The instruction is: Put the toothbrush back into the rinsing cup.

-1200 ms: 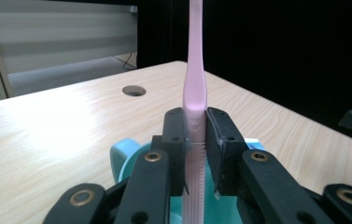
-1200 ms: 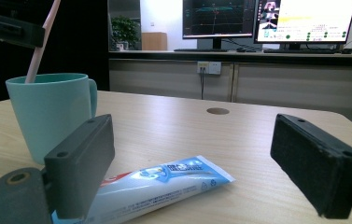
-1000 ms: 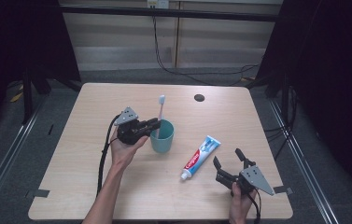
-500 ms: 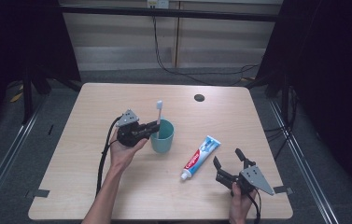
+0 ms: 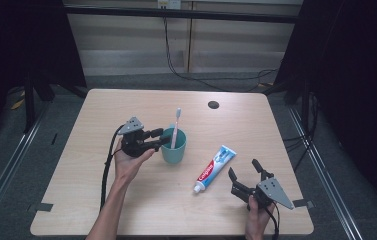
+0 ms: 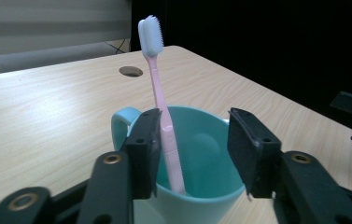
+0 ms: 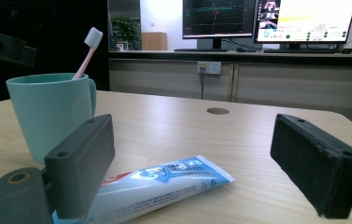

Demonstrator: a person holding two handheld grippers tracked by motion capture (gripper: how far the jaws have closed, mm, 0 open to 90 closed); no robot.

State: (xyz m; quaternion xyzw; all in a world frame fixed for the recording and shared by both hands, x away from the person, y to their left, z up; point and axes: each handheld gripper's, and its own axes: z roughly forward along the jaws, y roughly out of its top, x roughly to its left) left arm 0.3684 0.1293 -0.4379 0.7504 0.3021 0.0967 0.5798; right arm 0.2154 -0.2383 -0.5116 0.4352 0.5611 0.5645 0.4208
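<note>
A teal cup (image 5: 173, 150) stands mid-table with a pink toothbrush (image 5: 176, 127) upright in it, white bristles on top. My left gripper (image 5: 157, 139) is at the cup's left side, open. In the left gripper view its jaws straddle the near rim of the cup (image 6: 211, 140), and the toothbrush (image 6: 157, 79) handle runs close beside the left jaw. A blue and white toothpaste tube (image 5: 215, 162) lies flat to the right of the cup. My right gripper (image 5: 243, 168) is open near the front right edge, just right of the tube (image 7: 159, 184), nothing between its jaws.
A round cable hole (image 5: 213, 104) sits at the table's back middle. The left gripper's black cable (image 5: 107, 170) trails along the forearm to the front edge. Dark frames and floor rails flank the table (image 5: 276, 130). Monitors (image 7: 267, 18) stand behind it.
The toothbrush has sunk slightly lower into the cup and now leans to the right. My left gripper has eased back a little to the left. The right gripper has not moved.
</note>
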